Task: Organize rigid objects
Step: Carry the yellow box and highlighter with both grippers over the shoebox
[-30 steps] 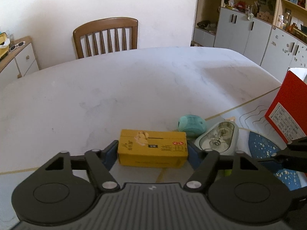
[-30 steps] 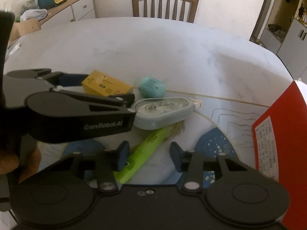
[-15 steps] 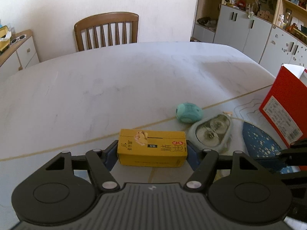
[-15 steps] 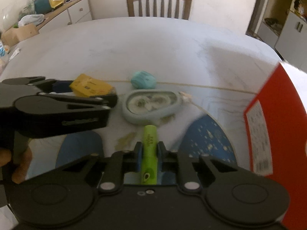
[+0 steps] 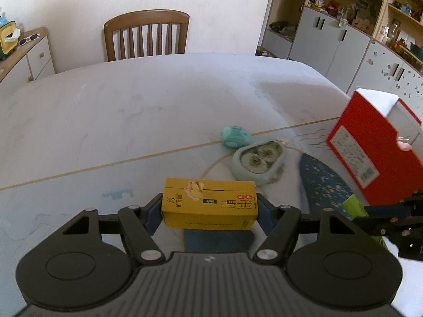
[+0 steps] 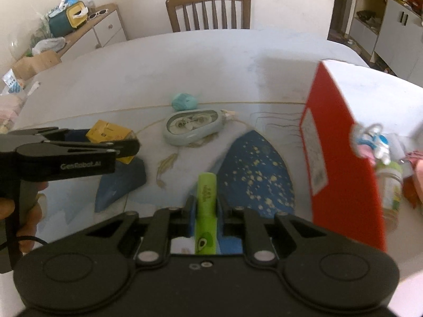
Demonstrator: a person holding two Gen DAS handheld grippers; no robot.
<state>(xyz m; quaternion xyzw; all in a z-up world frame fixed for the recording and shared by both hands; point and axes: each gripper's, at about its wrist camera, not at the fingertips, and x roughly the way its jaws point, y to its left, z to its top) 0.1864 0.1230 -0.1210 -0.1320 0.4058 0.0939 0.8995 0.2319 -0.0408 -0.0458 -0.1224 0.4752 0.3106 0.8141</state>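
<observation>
The yellow box (image 5: 209,207) sits clamped crosswise between the pads of the left hand-held gripper (image 5: 210,211), held clear above the table (image 5: 132,111). The green marker (image 6: 206,212) is pinched lengthwise in the right hand-held gripper (image 6: 206,208), its tip poking forward past the closed fingers, over the blue patch of the mat (image 6: 256,169). Beyond them on the table lie the pale tape dispenser (image 6: 191,125) and, just behind it, the small teal object (image 6: 184,101). The red box (image 6: 341,155) stands to the right, near the marker.
</observation>
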